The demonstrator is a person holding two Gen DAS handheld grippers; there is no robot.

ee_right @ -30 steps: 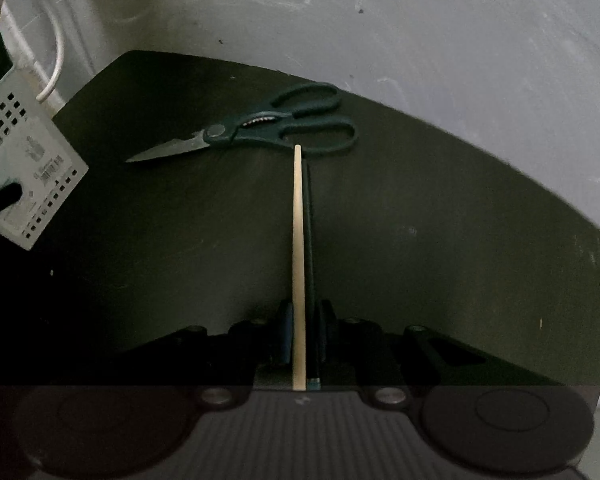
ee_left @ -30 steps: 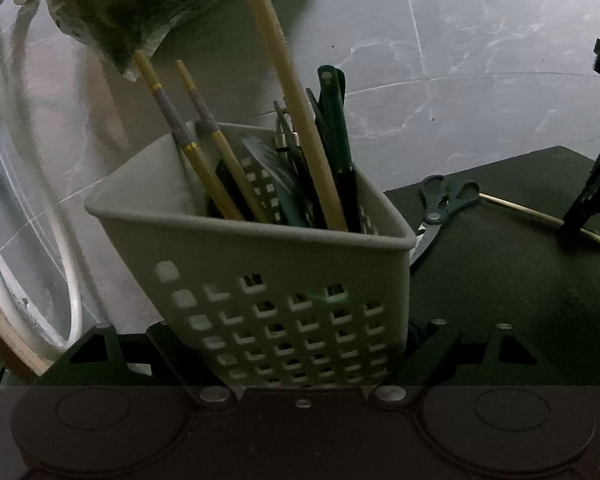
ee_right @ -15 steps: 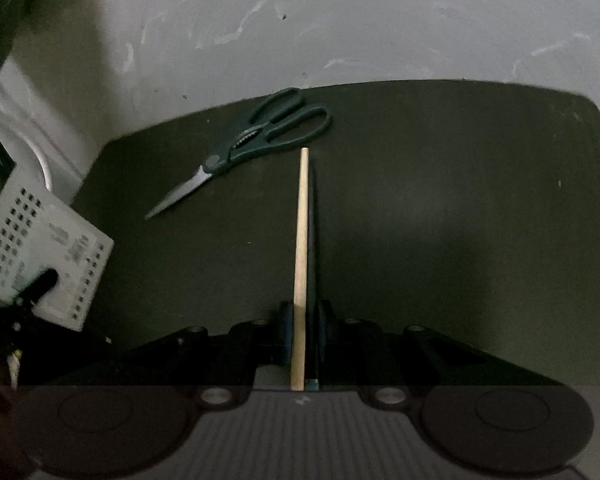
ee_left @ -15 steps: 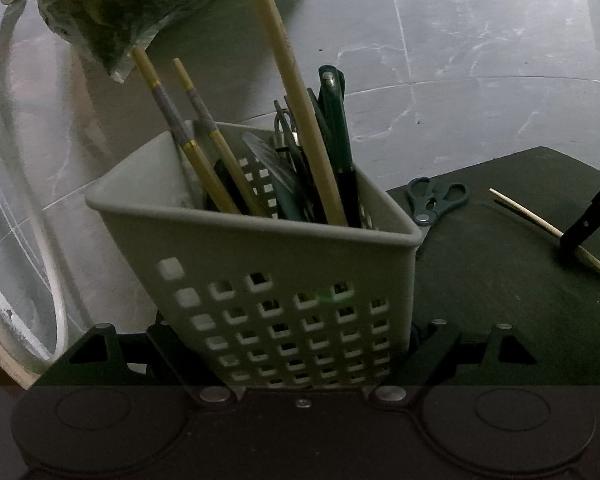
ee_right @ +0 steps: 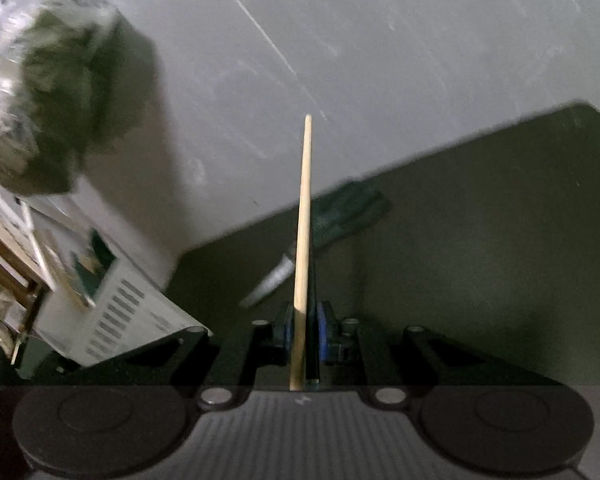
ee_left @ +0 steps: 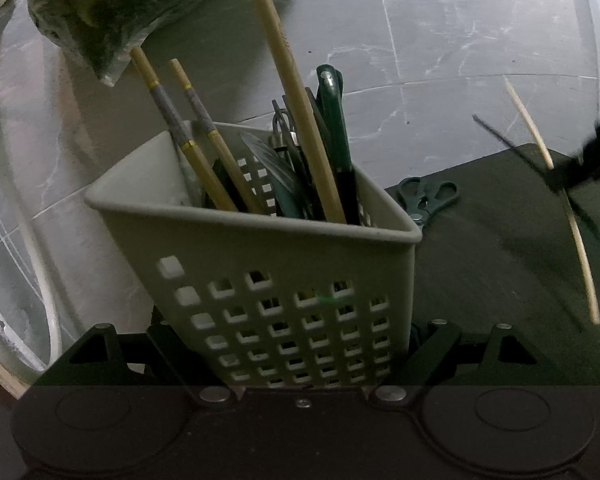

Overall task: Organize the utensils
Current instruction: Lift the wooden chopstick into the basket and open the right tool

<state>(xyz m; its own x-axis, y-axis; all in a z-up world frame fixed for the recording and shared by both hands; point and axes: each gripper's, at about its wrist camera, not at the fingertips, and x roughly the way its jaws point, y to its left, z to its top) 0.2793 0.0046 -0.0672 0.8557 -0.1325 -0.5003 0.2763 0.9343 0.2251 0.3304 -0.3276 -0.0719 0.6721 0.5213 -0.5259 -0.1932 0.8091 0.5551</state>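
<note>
Above dark mat [ee_right: 480,240], right tongs [ee_right: 304,316] clamping chopsticks [ee_right: 303,216].

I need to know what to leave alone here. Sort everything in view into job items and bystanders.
Job items:
- perforated basket, shut in the left gripper, with utensils standing in it
- pale chopstick, shut in the right gripper
- scissors on the dark mat

Bystanders:
- bag of greens
- white hose

Utensil-filled basket [ee_left: 284,280] between left gripper [ee_left: 300,344] fingers, seemingly clamped.
</note>
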